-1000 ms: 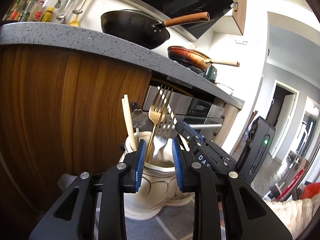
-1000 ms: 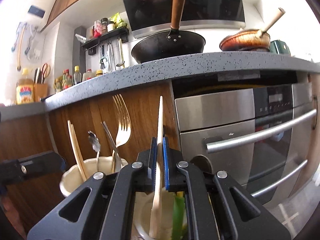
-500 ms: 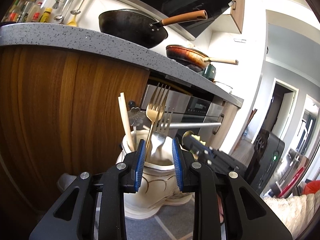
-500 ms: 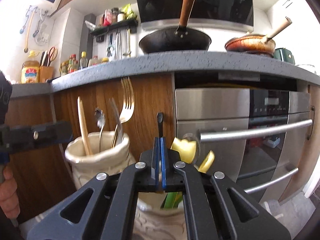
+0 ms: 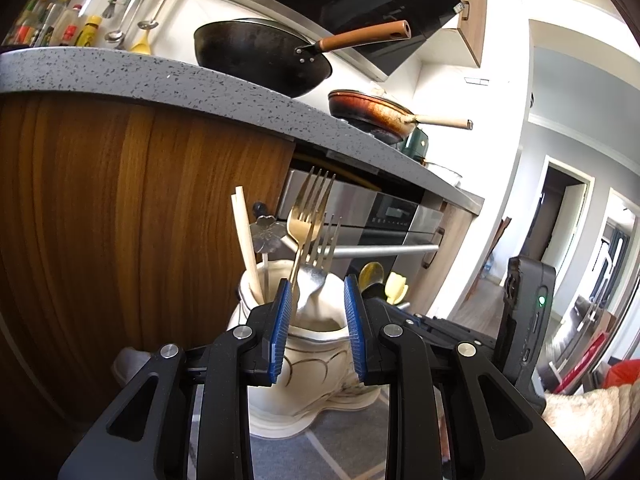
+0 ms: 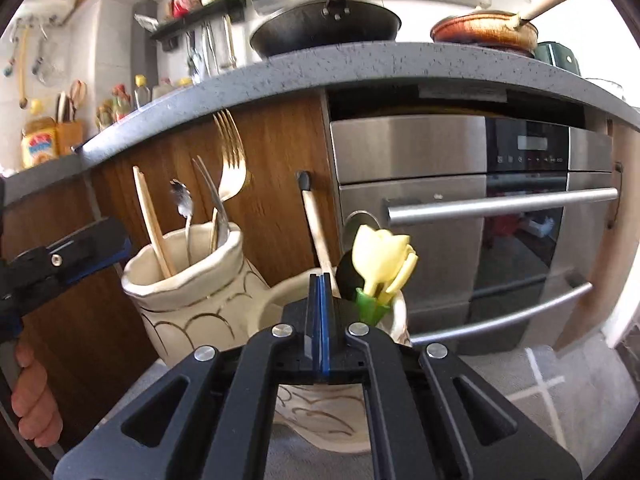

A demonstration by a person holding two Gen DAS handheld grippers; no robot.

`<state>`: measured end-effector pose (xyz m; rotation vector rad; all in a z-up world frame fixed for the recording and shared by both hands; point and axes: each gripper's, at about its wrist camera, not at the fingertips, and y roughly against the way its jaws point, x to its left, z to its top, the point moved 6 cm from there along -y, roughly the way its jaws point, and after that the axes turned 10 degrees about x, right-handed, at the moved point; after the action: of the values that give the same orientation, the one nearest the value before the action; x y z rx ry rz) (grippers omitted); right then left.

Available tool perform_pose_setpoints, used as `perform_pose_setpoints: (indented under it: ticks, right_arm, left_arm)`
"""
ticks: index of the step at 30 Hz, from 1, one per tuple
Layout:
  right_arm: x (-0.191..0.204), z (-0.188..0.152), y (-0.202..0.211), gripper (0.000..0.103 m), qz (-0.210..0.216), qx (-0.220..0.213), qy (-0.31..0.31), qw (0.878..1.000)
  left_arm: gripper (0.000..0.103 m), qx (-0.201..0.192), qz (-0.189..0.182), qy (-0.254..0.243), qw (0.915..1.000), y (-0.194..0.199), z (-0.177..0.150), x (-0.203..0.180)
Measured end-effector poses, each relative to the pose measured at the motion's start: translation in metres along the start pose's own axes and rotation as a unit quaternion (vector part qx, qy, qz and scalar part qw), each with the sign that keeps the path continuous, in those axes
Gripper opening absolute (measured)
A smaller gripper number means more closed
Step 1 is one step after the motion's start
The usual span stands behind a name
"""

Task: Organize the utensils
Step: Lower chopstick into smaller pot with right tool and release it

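The right tool (image 6: 319,312), closed on nothing, is over grey floor (image 6: 520,380); before it stands a cream, gold-lined jar (image 6: 192,300) of forks.

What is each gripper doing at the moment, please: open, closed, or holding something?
Left gripper: open, holding nothing; the ceramic holder stands beyond its pads.
Right gripper: closed, pads together, nothing between them.

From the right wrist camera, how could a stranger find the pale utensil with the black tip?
Look below the grey countertop, left of the steel oven, where two cream holders stand. It leans in the nearer holder, just behind the shut right gripper. Beside the yellow tulip-shaped pieces, the pale utensil is the only plain straight stick, capped in black.
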<state>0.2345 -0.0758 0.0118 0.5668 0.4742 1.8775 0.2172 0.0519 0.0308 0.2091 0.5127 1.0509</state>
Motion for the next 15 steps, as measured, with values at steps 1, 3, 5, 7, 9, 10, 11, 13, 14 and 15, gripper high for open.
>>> perform_pose_setpoints:
  ticks: [1,3,5,7,9,10,11,13,14,15]
  right_arm:
    - [0.0004,0.001,-0.0008,0.0,-0.007,0.014,-0.002,1.0]
    - [0.0005,0.002,-0.0028,0.0,-0.018,0.03,-0.001,0.999]
    - [0.0007,0.0025,-0.0045,0.0,-0.023,0.04,0.002,0.999]
    - [-0.0009,0.0037,-0.0032,0.0,-0.018,0.039,-0.004,0.999]
    - [0.0025,0.0044,-0.0016,0.0,-0.027,0.036,0.011,0.999]
    - [0.0036,0.0037,-0.0016,0.0,-0.031,0.036,0.015,0.999]
    - [0.0039,0.0024,-0.0031,0.0,-0.031,0.039,0.013,0.999]
    - [0.0044,0.0014,-0.0039,0.0,-0.027,0.04,0.011,0.999]
    - [0.004,0.0017,-0.004,0.0,-0.023,0.04,0.006,0.999]
    - [0.0031,0.0022,-0.0031,0.0,-0.016,0.038,0.0,0.999]
  left_arm:
    - [0.027,0.0,-0.001,-0.001,1.0,0.0,0.0003,-0.0007]
    - [0.027,-0.001,-0.003,-0.001,1.0,0.0004,0.0006,-0.0016]
    - [0.027,-0.002,-0.005,-0.001,1.0,0.0017,0.0008,-0.0021]
    - [0.027,-0.001,-0.007,-0.003,1.0,0.0025,0.0009,-0.0031]
    - [0.027,-0.003,-0.006,-0.005,1.0,0.0039,0.0006,-0.0036]
    - [0.027,-0.003,-0.006,-0.005,1.0,0.0041,0.0008,-0.0033]
    - [0.027,-0.002,-0.005,-0.003,1.0,0.0043,0.0008,-0.0028]
    - [0.027,-0.001,-0.007,-0.002,1.0,0.0047,0.0008,-0.0025]
    - [0.027,-0.002,-0.005,-0.003,1.0,0.005,0.0006,-0.0024]
    - [0.027,-0.001,-0.004,-0.004,1.0,0.0049,0.0003,-0.0027]
